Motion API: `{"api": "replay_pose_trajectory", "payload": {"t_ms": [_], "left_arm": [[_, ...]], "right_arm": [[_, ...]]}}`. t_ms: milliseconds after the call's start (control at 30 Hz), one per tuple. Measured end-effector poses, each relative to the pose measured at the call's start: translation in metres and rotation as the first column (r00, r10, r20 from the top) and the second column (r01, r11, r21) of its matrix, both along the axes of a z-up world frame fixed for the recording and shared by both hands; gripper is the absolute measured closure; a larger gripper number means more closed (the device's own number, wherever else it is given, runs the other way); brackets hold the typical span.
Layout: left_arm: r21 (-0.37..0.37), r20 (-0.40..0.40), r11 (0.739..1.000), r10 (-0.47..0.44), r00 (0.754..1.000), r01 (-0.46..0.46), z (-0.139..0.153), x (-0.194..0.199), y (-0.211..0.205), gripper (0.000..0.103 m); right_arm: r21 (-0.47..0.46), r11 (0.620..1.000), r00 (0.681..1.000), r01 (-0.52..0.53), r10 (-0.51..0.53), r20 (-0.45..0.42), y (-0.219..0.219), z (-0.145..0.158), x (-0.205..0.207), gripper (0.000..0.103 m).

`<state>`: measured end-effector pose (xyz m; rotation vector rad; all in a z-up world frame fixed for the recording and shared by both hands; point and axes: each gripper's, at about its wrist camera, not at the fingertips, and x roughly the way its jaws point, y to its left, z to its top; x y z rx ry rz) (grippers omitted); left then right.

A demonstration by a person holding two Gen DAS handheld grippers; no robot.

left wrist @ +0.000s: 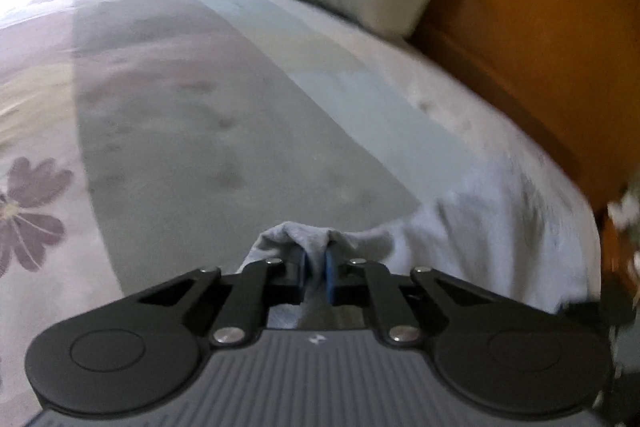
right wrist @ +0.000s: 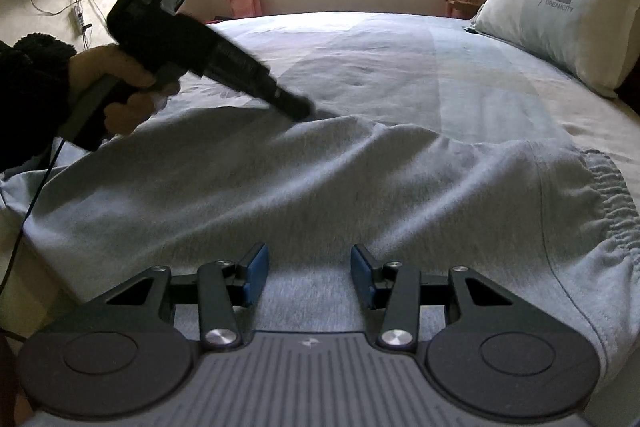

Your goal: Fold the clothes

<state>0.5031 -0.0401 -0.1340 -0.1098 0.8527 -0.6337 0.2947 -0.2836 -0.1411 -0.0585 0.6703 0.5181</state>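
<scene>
Grey trousers' (right wrist: 360,187) elastic waistband (right wrist: 608,195) shows only from right wrist.

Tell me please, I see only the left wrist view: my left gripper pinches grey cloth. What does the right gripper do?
Observer: The right gripper is open over the trousers; nothing is between its pads.
Operator: Trousers? Where is the waistband?
Observer: The elastic waistband lies at the right of the right wrist view, on the pillow side.
Operator: And where on them does my left gripper hold?
Observer: The left gripper pinches the far edge, about midway along it; a ridge of cloth rises there.
</scene>
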Motion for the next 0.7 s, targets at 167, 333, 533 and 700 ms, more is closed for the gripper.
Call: {"api": "replay_pose_trajectory", "payload": {"t_ms": [167, 333, 533, 700], "left_arm": [[-0.045, -0.105, 0.998, 0.028, 0.994, -0.033, -0.015, 0.019, 0.004, 0.094], [-0.147, -0.167, 0.987, 0.037, 0.985, -0.062, -0.018, 0.017, 0.021, 0.091], [-0.066, -0.126, 0.988, 0.130, 0.984, -0.139, -0.021, 0.016, 0.018, 0.090], [0.004, -0.079, 0.977, 0.215, 0.973, -0.215, -0.013, 0.011, 0.026, 0.094]], "right_arm": [[0.008, 1.000, 1.000, 0.009, -0.009, -0.007, -0.002, 0.000, -0.003, 0.048], [0.002, 1.000, 1.000, 0.014, -0.014, -0.007, -0.003, 0.002, -0.006, 0.044], [0.013, 0.997, 0.996, 0.077, -0.077, 0.038, -0.017, 0.015, 0.011, 0.044], [-0.102, 0.968, 0.973, 0.228, -0.222, 0.062, -0.046, 0.010, 0.054, 0.044]]}}
